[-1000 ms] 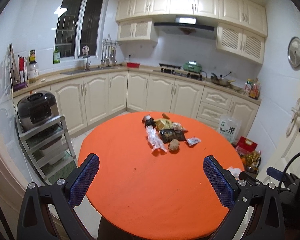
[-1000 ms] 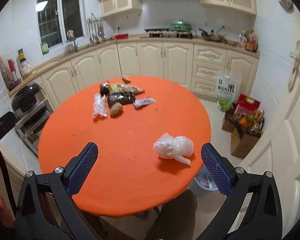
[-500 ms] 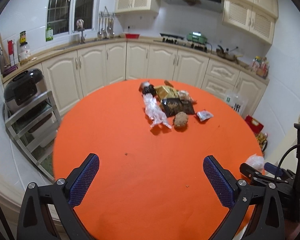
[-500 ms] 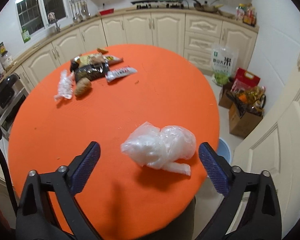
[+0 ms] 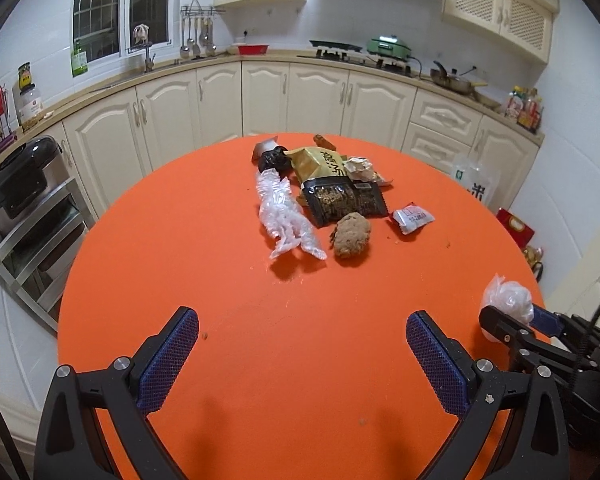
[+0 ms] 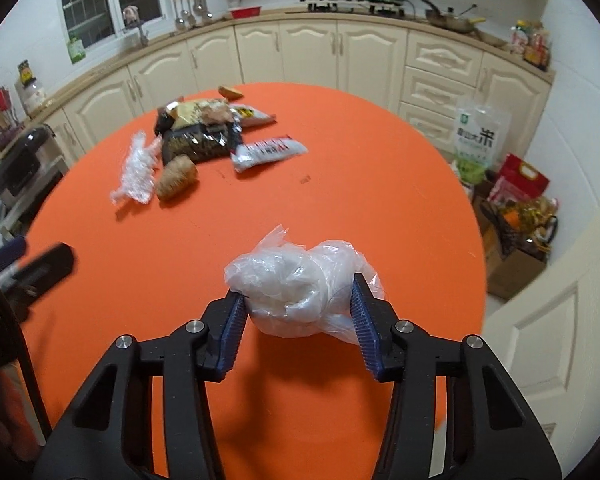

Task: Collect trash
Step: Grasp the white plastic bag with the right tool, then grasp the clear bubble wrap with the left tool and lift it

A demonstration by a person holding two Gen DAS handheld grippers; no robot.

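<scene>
A crumpled clear plastic bag (image 6: 292, 276) lies near the right edge of the round orange table (image 6: 360, 200). My right gripper (image 6: 298, 292) is closing on it, and both blue pads touch its sides. From the left wrist, the bag (image 5: 508, 298) shows at the right gripper (image 5: 508, 320). My left gripper (image 5: 302, 320) is open over bare table with nothing between its fingers. Further back lies a trash pile: crinkled clear plastic (image 5: 284, 216), a brown lump (image 5: 352, 234), a dark snack packet (image 5: 344, 202), a yellow-brown packet (image 5: 320, 162) and a white-red wrapper (image 5: 412, 218).
Cream cabinets and a counter curve behind the table. A metal rack with a rice cooker (image 5: 20, 184) stands at the left. On the floor right of the table are a rice bag (image 6: 480, 140) and boxes with bags (image 6: 516, 208). A white door is at the right.
My right gripper dropped onto the plastic bag and its jaws narrowed from wide apart until they touch it. My left gripper moved forward over the table, nearer the trash pile.
</scene>
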